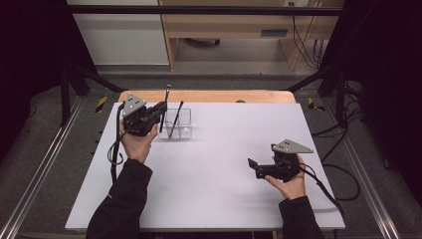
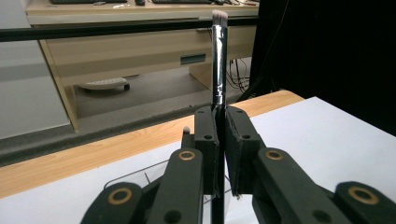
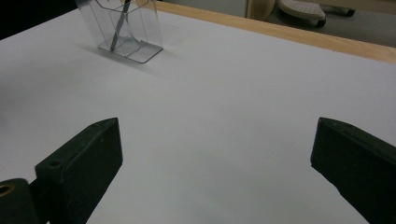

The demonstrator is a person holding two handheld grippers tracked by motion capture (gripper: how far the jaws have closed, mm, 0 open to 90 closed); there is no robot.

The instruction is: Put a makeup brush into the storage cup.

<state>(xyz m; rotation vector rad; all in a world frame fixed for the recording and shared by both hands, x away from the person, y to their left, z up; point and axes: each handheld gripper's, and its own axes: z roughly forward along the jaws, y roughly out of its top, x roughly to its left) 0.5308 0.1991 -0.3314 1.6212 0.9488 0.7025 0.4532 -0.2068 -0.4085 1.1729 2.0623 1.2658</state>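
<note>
Fingers (image 2: pixel 205 140) clamped on the brush (image 2: pixel 219 60), right pair apart; tilt now and you'll tip the holder (image 1: pixel 177 123).

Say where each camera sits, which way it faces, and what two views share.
High view: above the person's side, looking forward and down on the table; both forearms, left gripper, right gripper.
Left gripper view: on that gripper, facing a desk; jaws shut on an upright brush.
Right gripper view: low, facing across the table; jaws open.
Shared by high and right: clear holder.
</note>
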